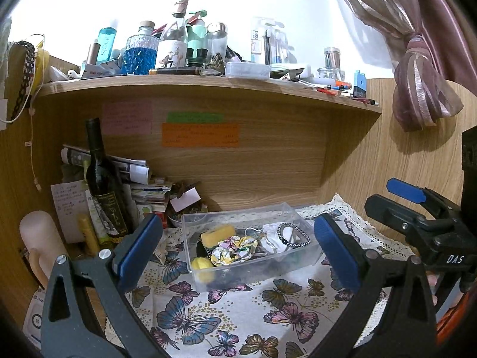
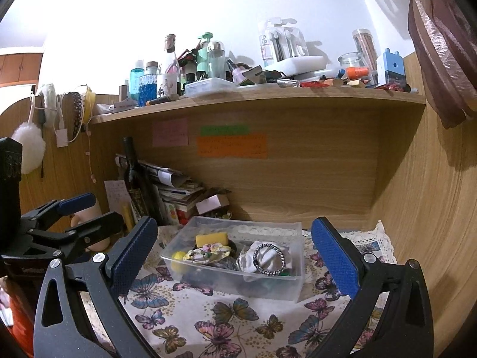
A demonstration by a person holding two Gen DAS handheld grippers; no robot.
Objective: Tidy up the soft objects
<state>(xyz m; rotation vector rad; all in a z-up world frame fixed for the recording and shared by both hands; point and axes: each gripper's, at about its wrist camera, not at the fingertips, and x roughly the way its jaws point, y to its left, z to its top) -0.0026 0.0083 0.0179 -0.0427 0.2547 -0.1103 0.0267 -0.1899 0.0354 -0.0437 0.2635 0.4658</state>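
A clear plastic box (image 1: 286, 208) stands on the butterfly cloth (image 1: 232, 313); it also shows in the right wrist view (image 2: 295, 292). Inside lie a yellow sponge (image 1: 217, 234), a floral scrunchie (image 1: 235, 249), a yellow ball (image 1: 201, 264), white cloth (image 1: 272, 229) and a black-and-white beaded band (image 1: 293, 234). My left gripper (image 1: 238, 247) is open and empty, its blue pads either side of the box and nearer the camera. My right gripper (image 2: 238, 256) is open and empty, likewise short of the box. The right gripper shows at the right of the left wrist view (image 1: 417, 208).
A dark wine bottle (image 1: 104, 185), stacked papers (image 1: 140, 185) and a pale mug (image 1: 38, 238) crowd the left back corner. A wooden shelf (image 1: 208, 86) full of bottles hangs overhead. Wooden walls close in the back and right. A tied curtain (image 1: 423, 89) hangs at the right.
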